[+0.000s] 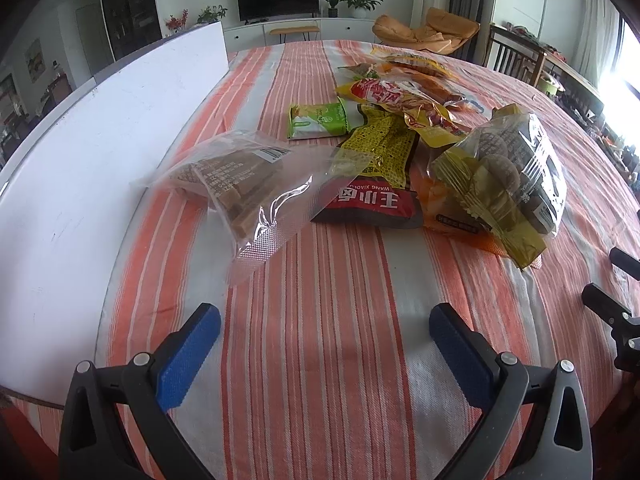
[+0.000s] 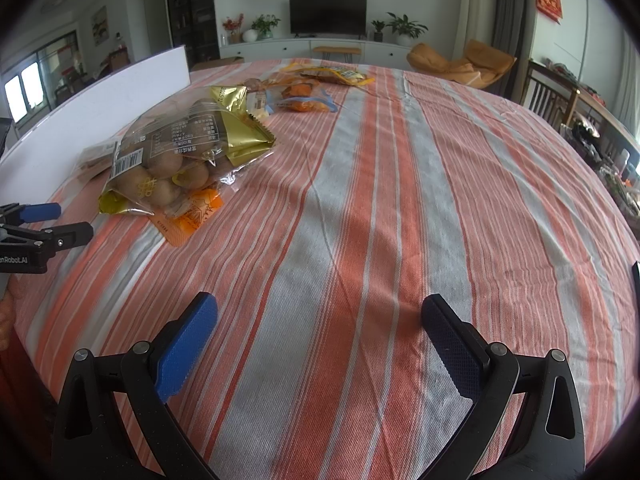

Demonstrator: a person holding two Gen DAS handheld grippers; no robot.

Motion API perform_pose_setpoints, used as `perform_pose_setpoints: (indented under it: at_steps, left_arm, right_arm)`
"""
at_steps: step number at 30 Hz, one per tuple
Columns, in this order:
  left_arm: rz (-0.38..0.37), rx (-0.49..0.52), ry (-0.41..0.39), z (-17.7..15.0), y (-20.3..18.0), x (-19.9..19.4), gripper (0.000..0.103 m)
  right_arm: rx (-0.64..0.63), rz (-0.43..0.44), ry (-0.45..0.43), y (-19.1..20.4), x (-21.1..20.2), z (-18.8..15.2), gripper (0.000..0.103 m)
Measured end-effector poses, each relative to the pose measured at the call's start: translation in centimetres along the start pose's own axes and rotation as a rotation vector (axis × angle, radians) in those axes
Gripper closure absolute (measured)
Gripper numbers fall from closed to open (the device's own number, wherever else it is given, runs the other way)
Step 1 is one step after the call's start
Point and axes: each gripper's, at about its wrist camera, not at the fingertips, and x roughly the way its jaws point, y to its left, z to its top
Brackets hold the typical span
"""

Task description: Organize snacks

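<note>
A bench [image 2: 400,200] under an orange, white and grey striped cloth fills both views, standing in a living room with daylight from the side. The left hand-held gripper [image 1: 324,326] hangs just above the cloth with its blue-padded jaws spread wide and nothing between them; the right hand-held gripper [image 2: 320,314] is likewise spread and empty over bare cloth. Ahead of the left one, slightly to its left, lies a clear bag of brown bars [image 1: 236,184], and just beyond it the main heap: a yellow-and-red packet [image 1: 376,168], a small green packet [image 1: 318,120], a red-and-yellow packet [image 1: 384,94] and, to the right, a clear bag of round brown snacks [image 1: 508,172]. From the right hand-held gripper this heap sits ahead and to the left, with more orange packets [image 2: 316,84] farther off. A white board [image 1: 100,152] stands along the left edge. By my judgement the sorting has hardly begun: the packets overlap in a loose pile, nothing is grouped, and no container shows. Beyond the bench are a dark television [image 2: 328,14] on a low white cabinet, potted plants, an orange lounge chair [image 2: 460,62] and wooden chairs to the right.
</note>
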Motion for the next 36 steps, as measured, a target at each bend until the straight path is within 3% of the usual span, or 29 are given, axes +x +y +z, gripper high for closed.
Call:
perform_pose_setpoints:
  at_steps: [5,9,11,15,17,19,21,22,24,26,30,36]
  left_arm:
    - [-0.006,-0.002,-0.017,-0.5,0.0,-0.4,0.000]
    - [-0.010,-0.001,-0.032,-0.8,0.0,-0.6,0.000]
    - [-0.011,0.000,-0.037,-0.9,0.0,-0.6,0.000]
    - [-0.017,0.004,-0.045,-1.0,0.0,-0.7,0.000]
    - [-0.021,0.004,-0.046,-1.0,0.1,-0.7,0.000]
    - [-0.018,0.006,-0.045,-0.9,0.0,-0.6,0.000]
    - [-0.021,0.002,-0.045,-1.0,0.0,-0.7,0.000]
    - [-0.021,0.001,-0.045,-1.0,0.0,-0.7,0.000]
    - [-0.018,-0.001,-0.044,-0.9,0.0,-0.7,0.000]
    - [-0.013,-0.001,-0.042,-0.8,-0.1,-0.6,0.000]
    - [-0.016,0.002,-0.044,-0.8,0.0,-0.6,0.000]
    - [-0.013,0.001,-0.045,-0.8,-0.1,-0.5,0.000]
  right_arm:
    - [-0.014,0.010,0.013,0.2,0.2,0.2,0.000]
    - [0.013,0.035,0.096,0.4,0.5,2.0,0.000]
    - [0.025,0.116,0.006,1.6,-1.0,4.1,0.001]
    - [-0.165,0.155,-0.101,7.5,-2.5,8.7,0.001]
    - [-0.305,0.152,-0.086,11.0,-1.1,9.9,0.001]
    - [-0.420,0.095,-0.047,12.7,1.1,9.7,0.001]
    - [-0.481,0.009,-0.059,11.8,2.4,8.9,0.001]
    - [-0.466,0.010,-0.071,10.3,2.7,8.9,0.001]
    - [-0.354,-0.064,-0.080,6.5,2.8,9.7,0.001]
    - [-0.263,-0.202,-0.099,3.1,1.9,10.3,0.001]
    - [-0.140,-0.125,-0.118,-0.9,0.1,8.8,0.001]
    - [-0.031,-0.178,-0.004,-3.4,2.6,5.6,0.001]
